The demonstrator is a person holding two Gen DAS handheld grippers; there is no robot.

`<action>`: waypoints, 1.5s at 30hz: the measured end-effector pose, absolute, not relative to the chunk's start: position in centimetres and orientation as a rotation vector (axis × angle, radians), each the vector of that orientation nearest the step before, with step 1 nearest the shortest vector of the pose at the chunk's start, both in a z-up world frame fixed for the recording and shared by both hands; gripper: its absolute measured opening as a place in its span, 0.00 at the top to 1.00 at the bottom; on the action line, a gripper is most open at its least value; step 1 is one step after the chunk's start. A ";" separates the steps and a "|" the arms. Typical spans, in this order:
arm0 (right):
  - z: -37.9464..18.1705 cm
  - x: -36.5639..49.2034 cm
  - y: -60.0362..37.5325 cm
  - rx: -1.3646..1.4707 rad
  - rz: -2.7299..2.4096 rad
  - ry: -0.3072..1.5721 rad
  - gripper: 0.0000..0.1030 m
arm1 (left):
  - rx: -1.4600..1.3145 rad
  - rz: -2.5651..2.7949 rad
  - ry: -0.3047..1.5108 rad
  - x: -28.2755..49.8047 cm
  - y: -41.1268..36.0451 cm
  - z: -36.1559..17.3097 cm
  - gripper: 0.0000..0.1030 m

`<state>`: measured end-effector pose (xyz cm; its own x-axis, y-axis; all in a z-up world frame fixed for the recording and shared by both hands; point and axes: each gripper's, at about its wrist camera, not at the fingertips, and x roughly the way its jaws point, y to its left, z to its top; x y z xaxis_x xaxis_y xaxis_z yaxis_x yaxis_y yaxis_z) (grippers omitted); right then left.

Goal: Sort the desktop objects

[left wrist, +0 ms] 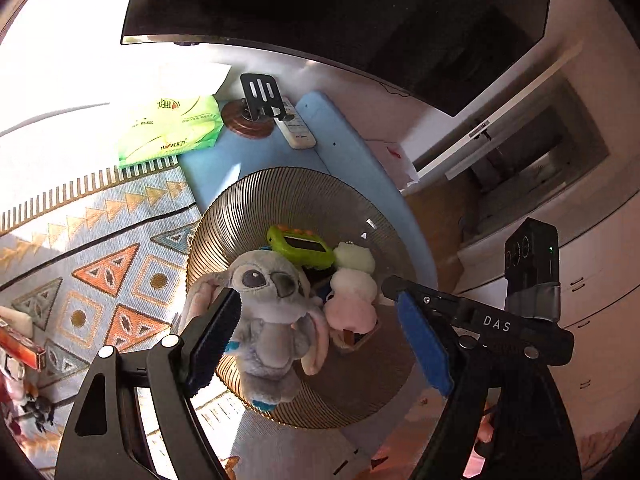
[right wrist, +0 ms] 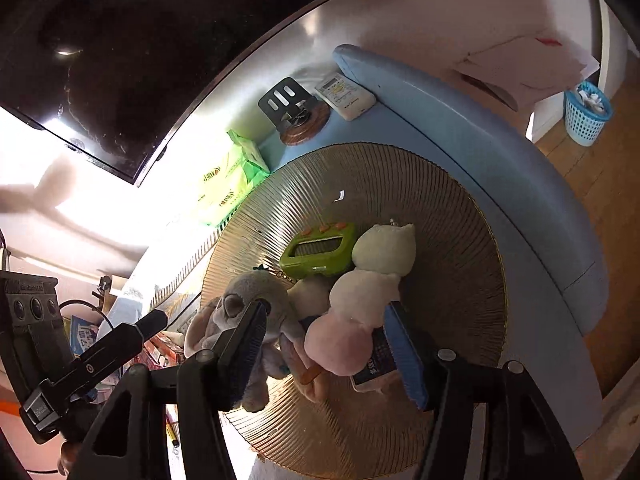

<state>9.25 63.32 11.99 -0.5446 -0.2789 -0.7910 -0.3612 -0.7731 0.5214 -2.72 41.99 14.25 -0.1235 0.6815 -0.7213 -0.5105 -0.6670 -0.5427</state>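
Note:
A ribbed gold plate (left wrist: 352, 208) (right wrist: 452, 216) lies on the blue desk. It holds a grey plush toy (left wrist: 268, 320) (right wrist: 256, 304), a white and pink plush (left wrist: 352, 292) (right wrist: 360, 300) and a green timer (left wrist: 300, 246) (right wrist: 320, 246). My left gripper (left wrist: 320, 336) is open over the plate, its fingers on either side of the grey plush. My right gripper (right wrist: 324, 344) is open above the plate, its fingers on either side of the pink plush, with a small packet (right wrist: 376, 368) beneath it. The right gripper's finger also shows in the left wrist view (left wrist: 472, 316).
A green tissue pack (left wrist: 172, 128) (right wrist: 228, 180), a black phone stand on a wooden base (left wrist: 256, 108) (right wrist: 292, 112) and a white remote (left wrist: 296, 128) (right wrist: 344, 94) lie behind the plate. A dark monitor (left wrist: 340, 12) stands at the back. A patterned mat (left wrist: 100, 260) lies left. A blue bin (right wrist: 586, 114) stands on the floor.

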 end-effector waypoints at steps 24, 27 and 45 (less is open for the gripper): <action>10.2 4.9 23.2 -2.400 2.790 0.383 0.42 | -1.706 2.356 -0.580 7.0 4.4 9.2 0.23; 8.6 5.6 18.1 -2.478 2.776 0.155 0.42 | -1.761 2.414 -0.624 8.1 -0.7 7.8 0.23; 3.3 3.9 9.4 -2.298 2.653 -0.220 0.60 | -1.708 2.378 -0.157 8.2 -4.8 2.4 0.23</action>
<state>3.91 9.36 3.32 -0.1061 -0.1975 -0.9745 0.3550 -0.9230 0.1484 8.18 -4.79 2.39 -0.3069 0.2299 -0.9236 -0.1067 -0.9726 -0.2066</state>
